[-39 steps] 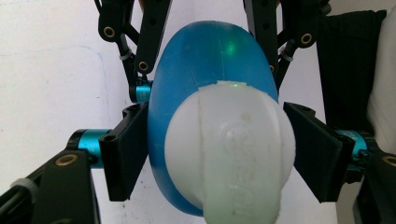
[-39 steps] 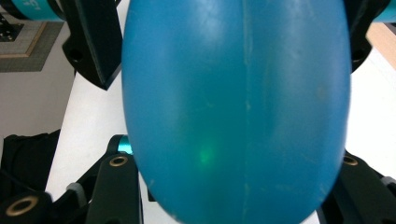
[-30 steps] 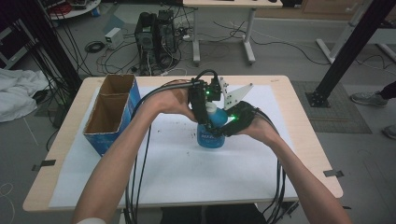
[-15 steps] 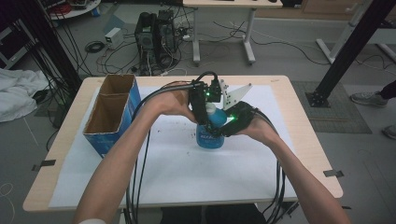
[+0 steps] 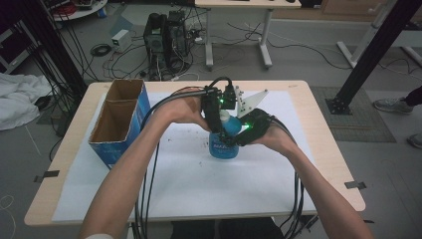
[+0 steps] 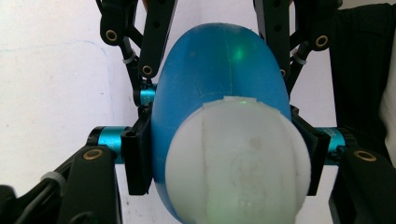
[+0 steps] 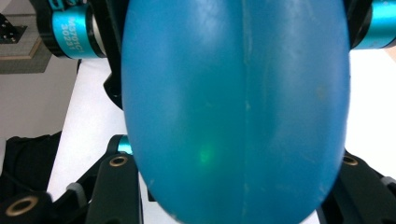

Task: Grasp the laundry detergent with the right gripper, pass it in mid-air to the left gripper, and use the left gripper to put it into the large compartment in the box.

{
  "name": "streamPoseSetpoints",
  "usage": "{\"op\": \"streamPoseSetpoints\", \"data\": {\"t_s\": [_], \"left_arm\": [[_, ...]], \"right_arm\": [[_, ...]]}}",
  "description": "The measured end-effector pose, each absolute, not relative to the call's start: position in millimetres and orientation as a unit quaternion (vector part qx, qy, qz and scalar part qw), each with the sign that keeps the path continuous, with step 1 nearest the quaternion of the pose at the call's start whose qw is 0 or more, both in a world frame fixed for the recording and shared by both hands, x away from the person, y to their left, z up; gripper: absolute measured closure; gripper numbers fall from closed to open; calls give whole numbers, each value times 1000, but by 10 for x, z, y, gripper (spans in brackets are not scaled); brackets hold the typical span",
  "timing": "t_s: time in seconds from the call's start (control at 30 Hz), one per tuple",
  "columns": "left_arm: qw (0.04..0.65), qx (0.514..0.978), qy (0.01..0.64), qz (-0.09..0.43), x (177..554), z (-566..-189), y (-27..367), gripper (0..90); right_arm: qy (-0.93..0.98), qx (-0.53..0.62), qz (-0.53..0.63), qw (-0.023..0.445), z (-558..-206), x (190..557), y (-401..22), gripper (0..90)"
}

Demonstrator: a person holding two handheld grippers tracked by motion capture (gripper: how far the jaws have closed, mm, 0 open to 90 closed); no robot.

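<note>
Blue bottle point(image 6: 219, 84) | white cap point(image 6: 238, 163) faces left gripper point(image 6: 224, 154) | both grip

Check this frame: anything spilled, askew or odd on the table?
Nothing spilled or damaged. The blue bottle stands upright on the white sheet, its white cap on, with the left gripper and right gripper both closed on it. Faint dark specks on the sheet beside it.

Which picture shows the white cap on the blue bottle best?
The left gripper view: the white cap sits big and close on the blue bottle, between the jaws. The high view shows the cap small, beside the left gripper. The right gripper view shows the bottle's blue side.
</note>
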State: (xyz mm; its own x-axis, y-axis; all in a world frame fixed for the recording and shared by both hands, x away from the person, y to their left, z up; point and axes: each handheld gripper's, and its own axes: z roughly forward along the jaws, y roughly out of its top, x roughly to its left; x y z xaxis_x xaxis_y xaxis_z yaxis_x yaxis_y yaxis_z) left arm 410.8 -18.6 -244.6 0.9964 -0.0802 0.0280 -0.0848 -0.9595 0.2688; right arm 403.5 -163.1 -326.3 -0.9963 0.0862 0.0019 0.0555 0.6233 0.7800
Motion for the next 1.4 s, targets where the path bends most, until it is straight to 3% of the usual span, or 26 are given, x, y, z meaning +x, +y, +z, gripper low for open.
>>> {"op": "streamPoseSetpoints", "data": {"t_s": [0.43,0.6,0.67,0.7,0.73,0.93,1.1,1.17,1.4], "left_arm": [[135,990,-39,3,4106,-2456,-177,381],[136,990,-36,3,4093,-2445,-165,384],[139,989,-39,9,4092,-2436,-162,384],[140,989,-38,12,4088,-2433,-160,384],[140,989,-39,13,4088,-2431,-158,384],[140,989,-37,9,4085,-2438,-161,384],[141,989,-32,6,4076,-2430,-161,383],[140,989,-40,11,4084,-2419,-165,383],[147,989,-35,7,4071,-2417,-165,383]], "right_arm": [[903,64,424,-23,-3233,3977,-1628,457],[907,39,418,-7,-3243,4018,-1640,455],[913,-69,397,58,-3244,4192,-1687,454],[916,-48,396,44,-3241,4155,-1679,453],[902,35,429,1,-3256,4023,-1630,452],[904,22,427,11,-3262,4046,-1636,448],[900,44,433,-12,-3253,4002,-1626,442],[897,26,442,8,-3284,4027,-1626,439],[894,31,447,6,-3282,4011,-1625,432]]}}
